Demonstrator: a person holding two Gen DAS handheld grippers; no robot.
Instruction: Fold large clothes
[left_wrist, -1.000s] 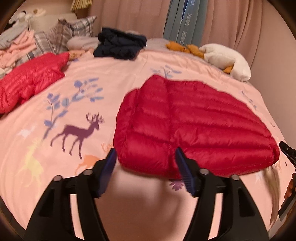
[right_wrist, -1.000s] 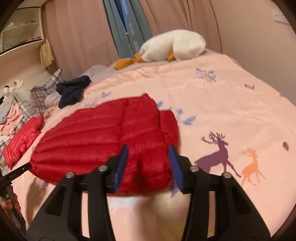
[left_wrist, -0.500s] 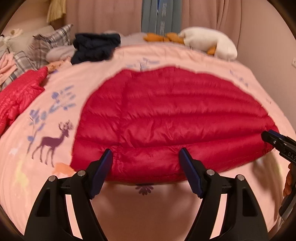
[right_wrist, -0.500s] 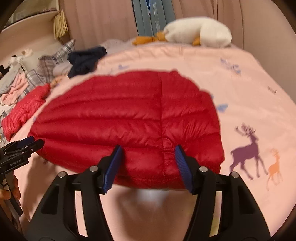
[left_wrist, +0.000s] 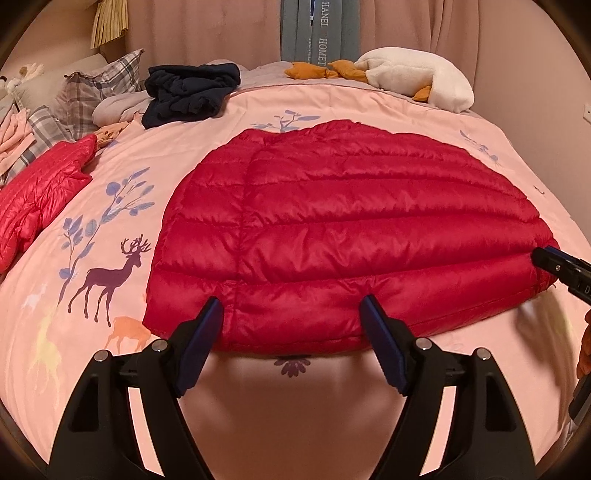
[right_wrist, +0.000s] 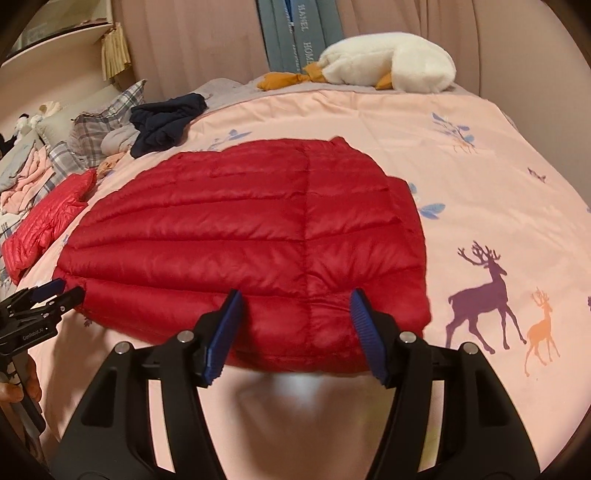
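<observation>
A bed is covered by a pink deer-print duvet (left_wrist: 110, 177), with beige curtains (left_wrist: 207, 33) behind. A red down jacket (left_wrist: 332, 229) is spread flat on it. Its near hem lies between the opening jaws of the left gripper (left_wrist: 291, 321) and the unclenched right gripper (right_wrist: 295, 314); neither is gripping.

Two red jackets (left_wrist: 351, 229), one goose plush (left_wrist: 417, 77).

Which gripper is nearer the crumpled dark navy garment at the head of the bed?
Left. The left gripper sits at the red quilted jacket's near edge on the navy garment's side; the right gripper is at the opposite end.
</observation>
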